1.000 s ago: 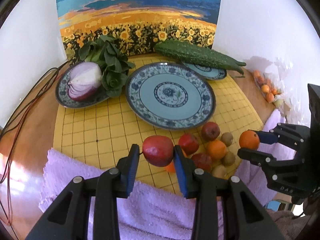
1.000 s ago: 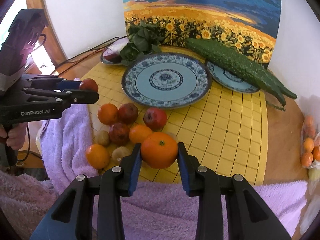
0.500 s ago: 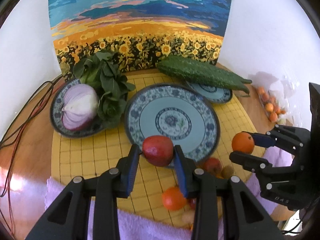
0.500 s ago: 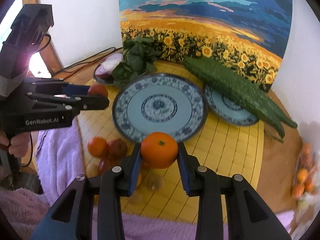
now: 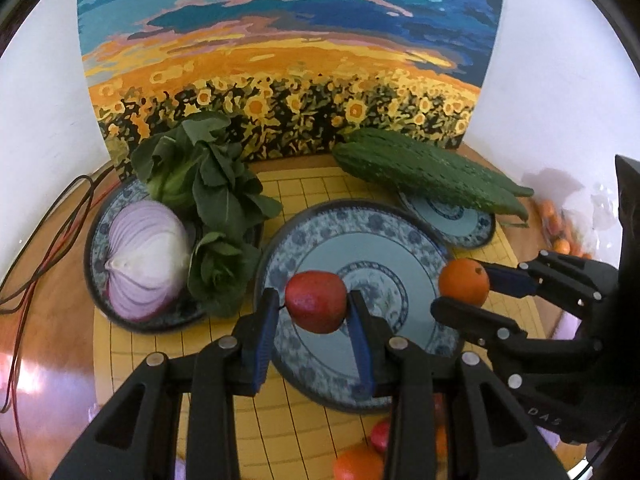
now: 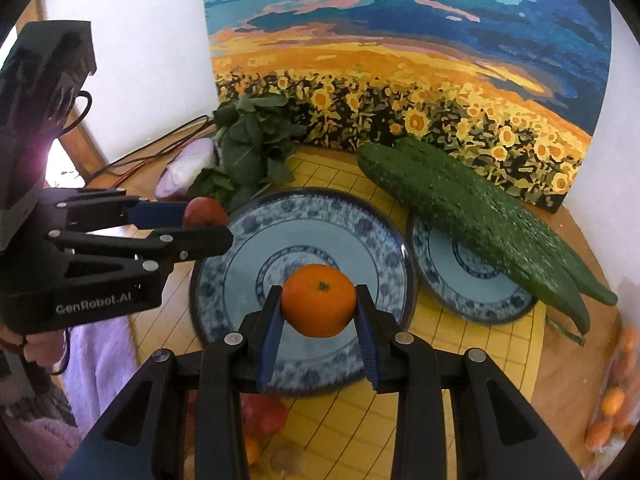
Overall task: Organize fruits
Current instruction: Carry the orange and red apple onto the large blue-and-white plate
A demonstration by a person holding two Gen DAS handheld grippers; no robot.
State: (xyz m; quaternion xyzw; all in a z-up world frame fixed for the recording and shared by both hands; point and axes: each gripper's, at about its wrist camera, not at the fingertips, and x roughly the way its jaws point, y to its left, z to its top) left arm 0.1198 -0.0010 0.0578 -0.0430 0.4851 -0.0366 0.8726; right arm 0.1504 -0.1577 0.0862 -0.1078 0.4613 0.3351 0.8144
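My left gripper [image 5: 314, 312] is shut on a red apple [image 5: 316, 301], held above the near left part of the large blue patterned plate [image 5: 404, 240]. Seen from the right wrist, that left gripper [image 6: 208, 222] and its apple [image 6: 203, 212] hang over the plate's left rim. My right gripper [image 6: 318, 312] is shut on an orange [image 6: 319, 300] above the plate [image 6: 360, 232]; the left wrist view shows this right gripper [image 5: 460, 294] and orange [image 5: 464, 282] at the plate's right edge. Loose fruit [image 5: 360, 460] lies near the front, mostly hidden behind the fingers.
A halved red onion [image 5: 146, 260] and leafy greens [image 5: 208, 184] fill a plate at the left. A long bitter gourd [image 6: 480, 208] lies across a smaller plate [image 6: 472, 288] at the right. A sunflower painting [image 6: 400, 60] stands behind. Cables [image 5: 36, 240] trail left; bagged oranges [image 6: 612, 400] sit right.
Both grippers have moved forward from over the fruit pile to above the large plate, each still carrying its fruit. The pile has dropped to the bottom edge of both views.
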